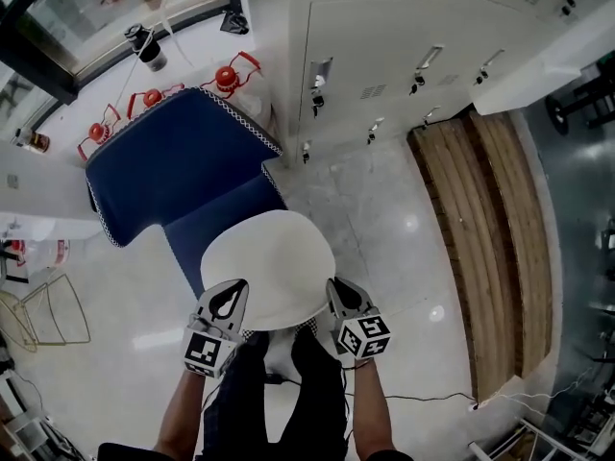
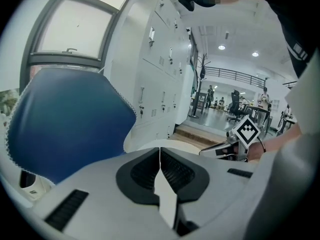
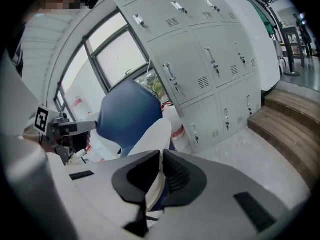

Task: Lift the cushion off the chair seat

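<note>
Though chair seat (image 1: 213, 227) mostly hidden, left gripper (image 1: 229, 296) and right gripper (image 1: 341, 292) fingers (image 3: 176, 176) tight on cushion (image 1: 261, 262).

One cushion (image 1: 264, 262), one chair (image 1: 173, 161)

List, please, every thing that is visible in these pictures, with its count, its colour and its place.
cushion: one, white, round, in front of the chair and over its seat, held at its near edge
chair: one, dark blue, upper left of the head view
jugs: three, clear with red caps, behind the chair by the wall
lockers: one bank, pale grey, along the top
wooden steps: two, brown, at right
wire rack: one, pale, on the floor at left
cable: one, dark, on the floor at lower right
left gripper: one, grey, shut on the cushion's edge
right gripper: one, grey, shut on the cushion's edge
forearms: two, at the bottom
</note>
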The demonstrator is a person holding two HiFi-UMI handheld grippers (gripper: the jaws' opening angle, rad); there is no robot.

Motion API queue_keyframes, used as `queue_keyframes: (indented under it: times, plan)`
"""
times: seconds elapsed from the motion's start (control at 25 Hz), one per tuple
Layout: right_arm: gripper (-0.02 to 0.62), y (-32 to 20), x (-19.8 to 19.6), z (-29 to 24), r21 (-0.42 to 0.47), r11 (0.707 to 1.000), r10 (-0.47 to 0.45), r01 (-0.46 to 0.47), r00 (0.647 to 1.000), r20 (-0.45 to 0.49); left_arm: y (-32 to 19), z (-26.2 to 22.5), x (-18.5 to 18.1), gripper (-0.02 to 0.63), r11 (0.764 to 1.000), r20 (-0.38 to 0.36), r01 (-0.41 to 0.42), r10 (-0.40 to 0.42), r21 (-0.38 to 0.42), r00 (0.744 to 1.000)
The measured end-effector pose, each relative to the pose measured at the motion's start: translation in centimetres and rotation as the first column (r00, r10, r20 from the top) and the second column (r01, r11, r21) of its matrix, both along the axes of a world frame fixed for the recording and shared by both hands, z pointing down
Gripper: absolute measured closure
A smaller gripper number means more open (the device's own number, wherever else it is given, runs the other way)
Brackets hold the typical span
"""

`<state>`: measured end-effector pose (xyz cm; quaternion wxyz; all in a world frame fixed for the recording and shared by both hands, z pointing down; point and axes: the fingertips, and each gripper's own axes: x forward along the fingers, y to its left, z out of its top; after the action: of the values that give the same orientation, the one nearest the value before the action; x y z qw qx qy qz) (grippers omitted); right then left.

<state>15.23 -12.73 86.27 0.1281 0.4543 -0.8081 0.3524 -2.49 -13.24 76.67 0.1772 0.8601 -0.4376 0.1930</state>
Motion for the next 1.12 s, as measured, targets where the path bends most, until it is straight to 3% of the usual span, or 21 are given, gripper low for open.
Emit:
queue_keyframes:
  times: [0.64,1.12]
  plan:
    - [0.554,0.1,-1.4,-16.2,0.159,0.986,-0.046,0.054,0.998,-0.051,2.3,-13.2,-1.3,0.587,0.996,-0.009,0.034,-0.033,0.083,0.999]
    - [0.555,0.0,-0.7,-29.4,0.276,0.96,-0.002,0.043,0.989,-0.147,2.7,-25.4,-2.0,0.586,0.985,-0.048,0.037,-0.029,0.171,0.998]
